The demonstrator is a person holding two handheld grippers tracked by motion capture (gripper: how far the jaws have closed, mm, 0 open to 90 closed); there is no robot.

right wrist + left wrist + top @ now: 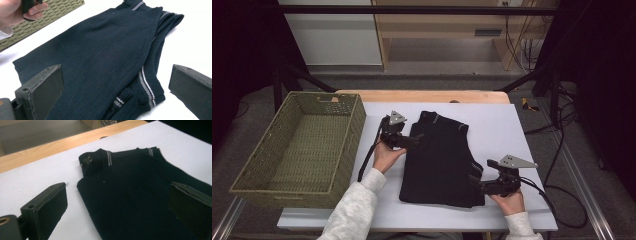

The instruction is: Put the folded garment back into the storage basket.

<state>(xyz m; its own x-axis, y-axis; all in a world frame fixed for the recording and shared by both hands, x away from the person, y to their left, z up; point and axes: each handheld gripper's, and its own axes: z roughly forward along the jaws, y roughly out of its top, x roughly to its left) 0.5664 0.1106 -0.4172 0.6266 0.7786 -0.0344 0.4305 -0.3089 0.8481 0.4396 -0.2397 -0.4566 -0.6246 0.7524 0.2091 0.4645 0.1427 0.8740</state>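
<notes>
The dark knitted garment [439, 160] is lying folded on the white table top [512, 130], roughly in the middle, with its narrower collar end pointing away from me and its wider folded end toward my side. It is looking navy to black, finely ribbed, and I am seeing pale grey stripes running along its trims: two short ones at the far end in the high view, and a double stripe along a ribbed edge close to my right jaws in the right gripper view. The layers there are sitting stacked, with a small striped cuff poking out beneath.

My left gripper [409, 142] is resting at the garment's left edge near the far end. Its jaws are standing wide apart with nothing between them but cloth and table: in the left gripper view one jaw is lying over white table, the other over the dark knit.

My right gripper [476, 183] is sitting at the near right corner of the garment, jaws likewise spread wide and gripping nothing, the striped edge lying in the gap.

A green woven basket [262, 150] is standing at the left of the table, just beside my left hand [387, 156]
</notes>
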